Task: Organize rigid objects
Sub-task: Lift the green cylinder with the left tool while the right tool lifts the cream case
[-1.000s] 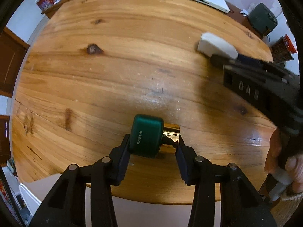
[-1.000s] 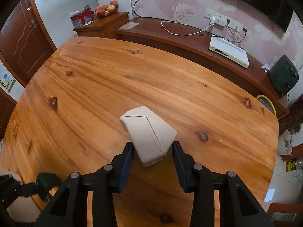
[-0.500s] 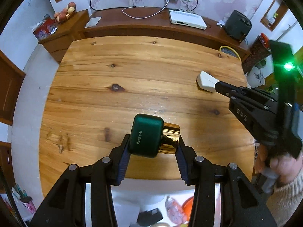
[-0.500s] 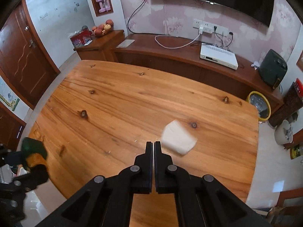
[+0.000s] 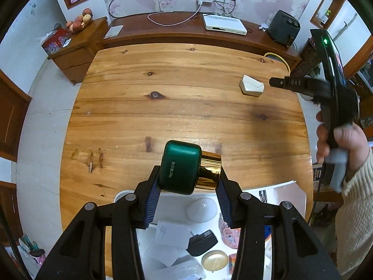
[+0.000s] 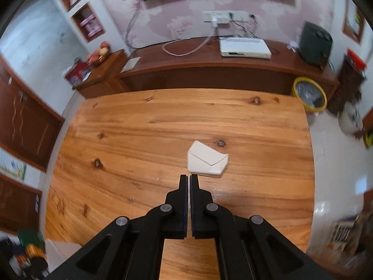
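My left gripper (image 5: 188, 182) — jaws clamped on a green, gold-capped bottle (image 5: 180, 170) above the desk (image 5: 163, 107). My right gripper (image 6: 188, 179) — jaws closed, empty; white angular box (image 6: 206, 159) lies beyond.

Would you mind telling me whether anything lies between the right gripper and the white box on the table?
Nothing visible does. The right gripper hangs shut just short of the white box, with only bare wooden table between them; the box lies alone there.
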